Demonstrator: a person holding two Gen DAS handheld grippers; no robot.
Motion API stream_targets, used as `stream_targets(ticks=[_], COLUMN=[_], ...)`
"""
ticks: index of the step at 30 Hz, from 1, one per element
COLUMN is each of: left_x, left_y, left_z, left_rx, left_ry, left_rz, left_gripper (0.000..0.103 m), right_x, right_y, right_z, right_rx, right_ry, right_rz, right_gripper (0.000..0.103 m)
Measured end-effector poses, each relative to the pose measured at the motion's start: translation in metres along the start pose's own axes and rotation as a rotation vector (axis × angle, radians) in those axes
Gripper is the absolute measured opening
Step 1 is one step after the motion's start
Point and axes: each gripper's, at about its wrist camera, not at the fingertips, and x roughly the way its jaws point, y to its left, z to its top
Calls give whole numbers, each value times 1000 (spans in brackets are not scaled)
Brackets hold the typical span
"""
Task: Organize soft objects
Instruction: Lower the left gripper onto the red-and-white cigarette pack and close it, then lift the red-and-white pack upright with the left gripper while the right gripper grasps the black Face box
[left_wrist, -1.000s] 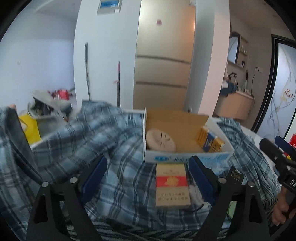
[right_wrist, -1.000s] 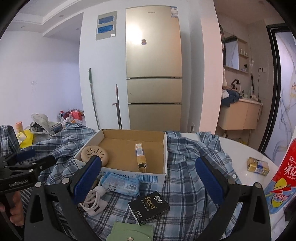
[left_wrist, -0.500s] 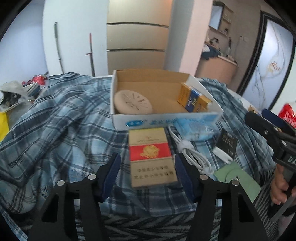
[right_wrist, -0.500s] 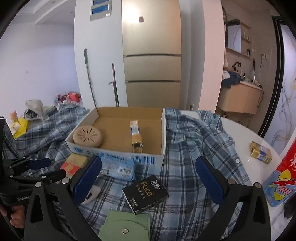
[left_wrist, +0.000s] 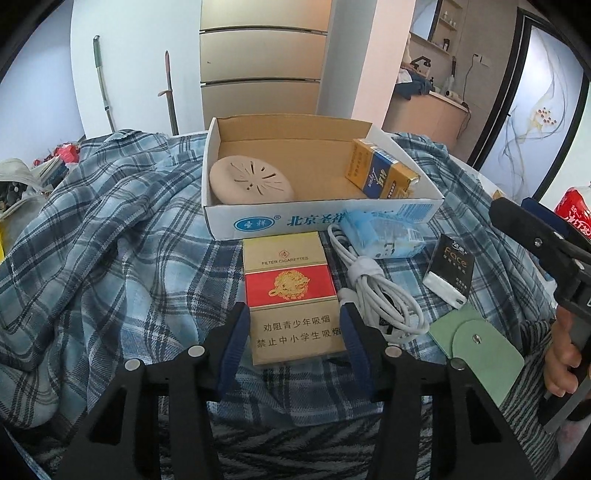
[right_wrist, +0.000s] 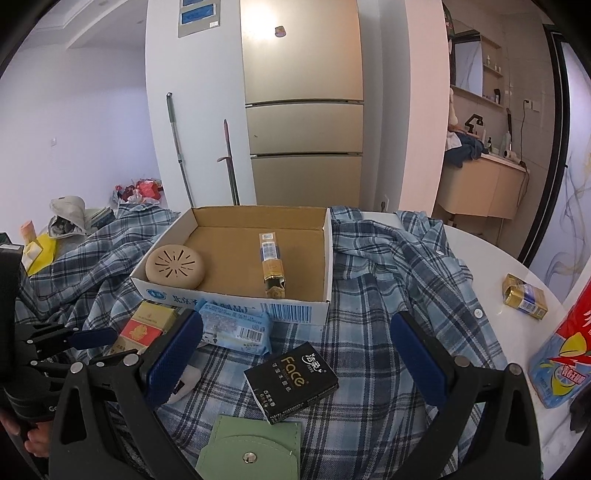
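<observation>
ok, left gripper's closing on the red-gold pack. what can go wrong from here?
The fingers flank only the near end of the red-gold cigarette pack, so it may pivot when lifted. The white cable lies right beside the right finger and could snag. The plaid shirt underneath is soft and may bunch.

The red-and-blue plastic bag (right_wrist: 565, 354) at three o'clock runs off the frame edge; the white coiled cable (right_wrist: 186, 376) hides behind the right gripper's blue finger (right_wrist: 173, 354).
</observation>
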Motion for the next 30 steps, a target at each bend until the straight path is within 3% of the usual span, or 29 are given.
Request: stream_targets(ticks=[4, 9, 14, 20, 25, 30], left_x=[1, 3, 5, 18, 14, 0], left_y=[-2, -5, -8, 1, 1, 2], left_z=[1, 0, -1, -2, -3, -3], left_rx=[17, 30, 43, -3, -4, -17], left_ry=[-2, 8, 16, 93, 74, -2], left_rz=[5, 5, 40, -4, 4, 78], left_gripper=[54, 63, 63, 64, 63, 59], right_x=[1, 2, 2, 9, 10, 10], right_y=[1, 1, 1, -1, -1, 1], right_z=[0, 0, 0, -1, -1, -2], right_rx=[-1, -5, -6, 6, 6, -5], right_ry=[6, 9, 10, 50, 59, 60], right_rz=[2, 3, 7, 15, 17, 23], right_gripper=[101, 101, 101, 101, 101, 99])
